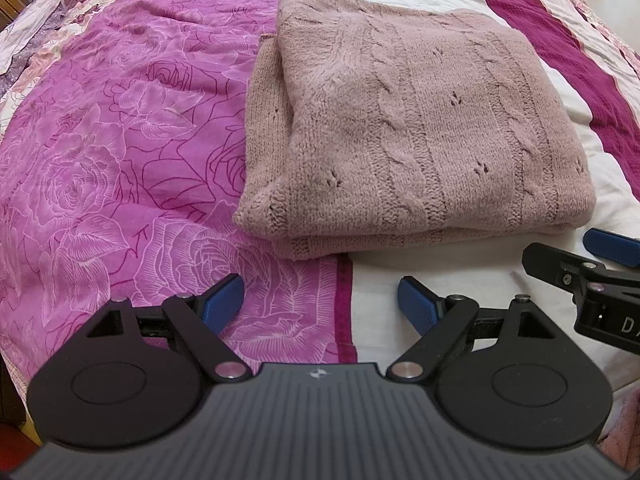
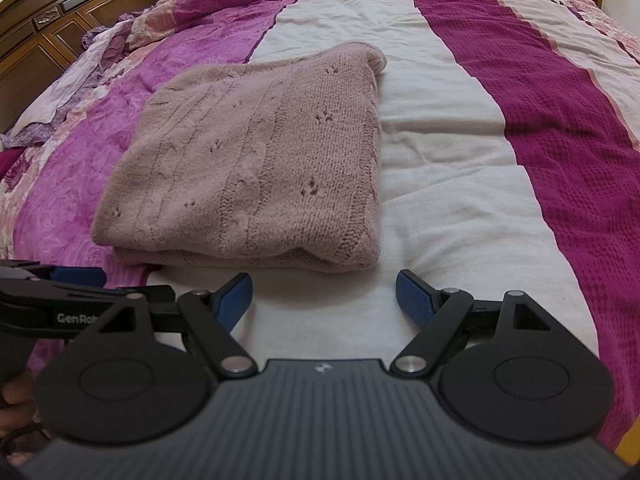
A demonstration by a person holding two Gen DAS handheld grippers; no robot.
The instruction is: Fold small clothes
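Pink cable-knit, the sweater (image 1: 416,120) lies folded into a thick rectangle in the upper centre of the left wrist view and left of centre in the right wrist view (image 2: 248,168); it straddles the seam where the rose-print magenta panel (image 1: 120,140) of the bedspread meets the white panel (image 2: 440,160). Your left gripper (image 1: 320,304) hangs just short of the sweater's near edge with its blue fingers (image 1: 222,300) spread wide on nothing; your right gripper (image 2: 324,300) does the same, fingers (image 2: 416,300) apart and empty.

By my reading the fold is nearly or wholly done; the risk now is undoing it. A lower layer sticks out along the left edge and at the near edge; pinch only the top layer there and the stack may slide open; loose knit could also snag on a fingertip and drag.

Your grippers sit close side by side; the right one shows at the lower right of the left wrist view, so they could knock together. A wooden headboard (image 2: 60,12) stands upper left, well apart; a crumpled floral sheet (image 2: 100,52) lies near it; nothing blocks the sweater.
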